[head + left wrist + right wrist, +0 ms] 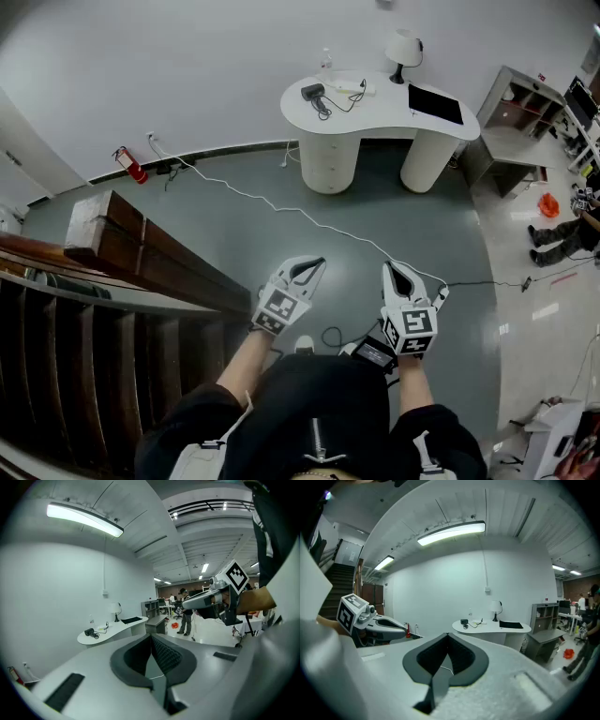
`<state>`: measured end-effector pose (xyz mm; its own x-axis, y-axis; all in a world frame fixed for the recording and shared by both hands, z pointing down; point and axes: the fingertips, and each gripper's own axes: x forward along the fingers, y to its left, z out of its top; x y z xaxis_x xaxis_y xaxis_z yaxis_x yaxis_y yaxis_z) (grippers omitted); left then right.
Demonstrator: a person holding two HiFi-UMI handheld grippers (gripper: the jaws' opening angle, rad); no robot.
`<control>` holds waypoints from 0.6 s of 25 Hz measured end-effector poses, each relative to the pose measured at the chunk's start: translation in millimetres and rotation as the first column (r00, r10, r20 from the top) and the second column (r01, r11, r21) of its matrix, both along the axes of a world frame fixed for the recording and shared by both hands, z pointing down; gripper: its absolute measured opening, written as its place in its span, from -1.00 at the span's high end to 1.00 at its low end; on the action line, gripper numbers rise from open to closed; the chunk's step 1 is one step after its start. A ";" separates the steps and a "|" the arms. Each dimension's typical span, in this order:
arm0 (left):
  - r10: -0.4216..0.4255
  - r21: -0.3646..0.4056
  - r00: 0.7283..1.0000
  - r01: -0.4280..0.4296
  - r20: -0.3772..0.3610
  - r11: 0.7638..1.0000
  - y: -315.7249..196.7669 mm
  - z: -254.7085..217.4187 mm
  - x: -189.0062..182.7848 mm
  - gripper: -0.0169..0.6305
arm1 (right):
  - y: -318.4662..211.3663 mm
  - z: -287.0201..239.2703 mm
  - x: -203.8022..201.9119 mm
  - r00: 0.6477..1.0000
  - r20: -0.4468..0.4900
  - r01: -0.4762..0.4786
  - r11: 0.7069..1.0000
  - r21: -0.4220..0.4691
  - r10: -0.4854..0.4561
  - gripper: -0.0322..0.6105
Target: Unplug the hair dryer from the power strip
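Far across the room, a black hair dryer (pixel 314 93) lies on a white curved desk (pixel 375 120). Its dark cord runs to a pale power strip (pixel 351 88) beside it; the plug is too small to make out. My left gripper (pixel 315 266) and right gripper (pixel 391 269) are held side by side in front of me over the floor, well short of the desk, both shut and empty. The dryer (pixel 89 632) shows small in the left gripper view, beyond the shut left gripper (pixel 151 637). In the right gripper view the dryer (pixel 464 621) sits beyond the right gripper (pixel 447 636).
A white cable (pixel 309 220) crosses the grey floor between me and the desk. A wooden stair rail (pixel 141 246) runs along my left. A lamp (pixel 403 47) and a black pad (pixel 434 103) sit on the desk. A grey shelf unit (pixel 516 122) stands right, with people beyond.
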<state>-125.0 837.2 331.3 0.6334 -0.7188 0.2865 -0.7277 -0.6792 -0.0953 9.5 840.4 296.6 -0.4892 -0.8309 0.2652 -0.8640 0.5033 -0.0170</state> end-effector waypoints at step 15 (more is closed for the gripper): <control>0.021 -0.009 1.000 -0.021 0.006 1.000 -10.8 9.4 -34.1 0.91 | -11.9 -1.5 -35.7 0.999 0.032 0.000 1.000 0.010 0.000 0.89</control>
